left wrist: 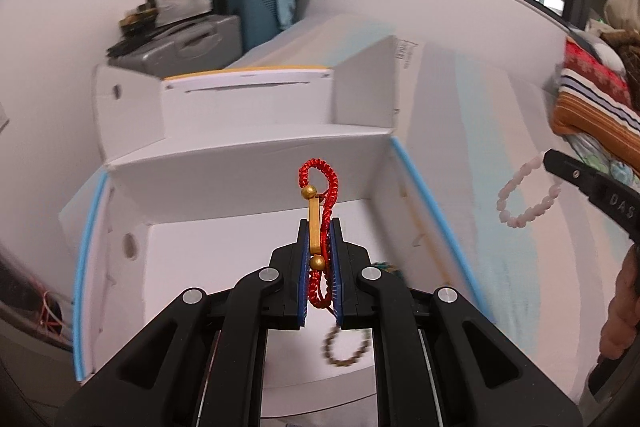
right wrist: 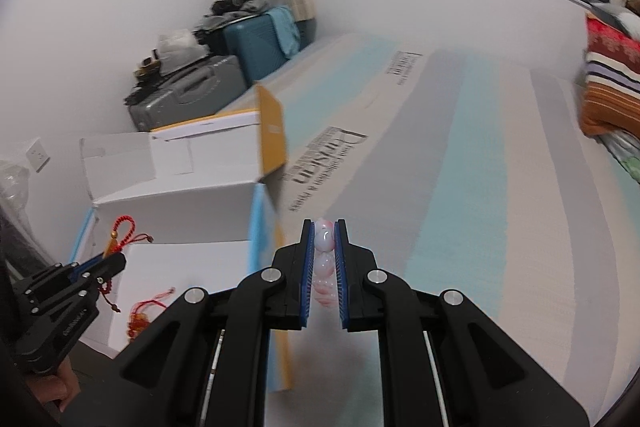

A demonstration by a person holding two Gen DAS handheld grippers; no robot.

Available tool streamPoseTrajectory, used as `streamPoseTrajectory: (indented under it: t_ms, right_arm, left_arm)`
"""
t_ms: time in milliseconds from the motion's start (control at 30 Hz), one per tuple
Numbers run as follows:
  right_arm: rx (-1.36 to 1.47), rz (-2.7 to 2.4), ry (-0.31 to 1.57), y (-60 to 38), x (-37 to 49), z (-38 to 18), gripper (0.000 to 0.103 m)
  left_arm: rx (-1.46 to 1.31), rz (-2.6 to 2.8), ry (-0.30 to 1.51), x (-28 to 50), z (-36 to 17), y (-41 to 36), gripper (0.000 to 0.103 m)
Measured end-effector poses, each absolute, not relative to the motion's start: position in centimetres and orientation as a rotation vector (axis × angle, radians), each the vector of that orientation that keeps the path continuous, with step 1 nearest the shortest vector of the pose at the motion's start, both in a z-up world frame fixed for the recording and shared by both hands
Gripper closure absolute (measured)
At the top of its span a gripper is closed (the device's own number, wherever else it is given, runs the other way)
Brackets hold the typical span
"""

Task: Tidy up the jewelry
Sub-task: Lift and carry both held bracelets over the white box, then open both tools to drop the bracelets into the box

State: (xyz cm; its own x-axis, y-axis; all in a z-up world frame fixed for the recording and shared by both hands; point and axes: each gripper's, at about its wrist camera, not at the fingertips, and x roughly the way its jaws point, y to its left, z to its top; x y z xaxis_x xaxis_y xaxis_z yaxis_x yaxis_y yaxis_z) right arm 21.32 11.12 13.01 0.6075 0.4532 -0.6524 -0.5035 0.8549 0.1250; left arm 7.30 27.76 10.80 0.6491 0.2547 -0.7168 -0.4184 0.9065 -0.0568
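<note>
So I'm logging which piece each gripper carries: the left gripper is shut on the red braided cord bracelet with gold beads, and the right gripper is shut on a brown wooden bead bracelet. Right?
Not quite. The right gripper is shut on a pale pink bead bracelet, as the right wrist view shows. The left gripper does hold the red braided cord bracelet with gold beads.

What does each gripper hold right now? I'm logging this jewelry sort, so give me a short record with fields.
left gripper: shut on red braided bracelet with gold beads, above the open white box
right gripper: shut on pink bead bracelet, over the striped bed cover
in box: brown bead bracelet; red tasselled charm
</note>
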Motion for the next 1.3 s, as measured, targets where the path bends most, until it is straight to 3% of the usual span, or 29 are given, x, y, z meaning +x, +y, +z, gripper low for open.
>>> streamPoseTrajectory:
  t_ms: [433, 1000, 1300]
  right_arm:
    - [-0.124, 0.683, 0.727, 18.7, 18.1, 12.8, 0.094]
    - [-0.314, 0.673, 0.952, 26.1, 18.2, 3.3, 0.094]
    - [-0.315, 0.648, 0.995, 26.4, 18.3, 1.8, 0.091]
  left_arm:
    - [-0.273, 0.489, 0.807, 3.9, 8.7, 33.9, 0.095]
    - [-0.314, 0.534, 1.014, 5.9, 2.5, 37.5, 0.094]
    - [-0.284, 0.552, 1.041, 6.1, 2.1, 37.4, 0.09]
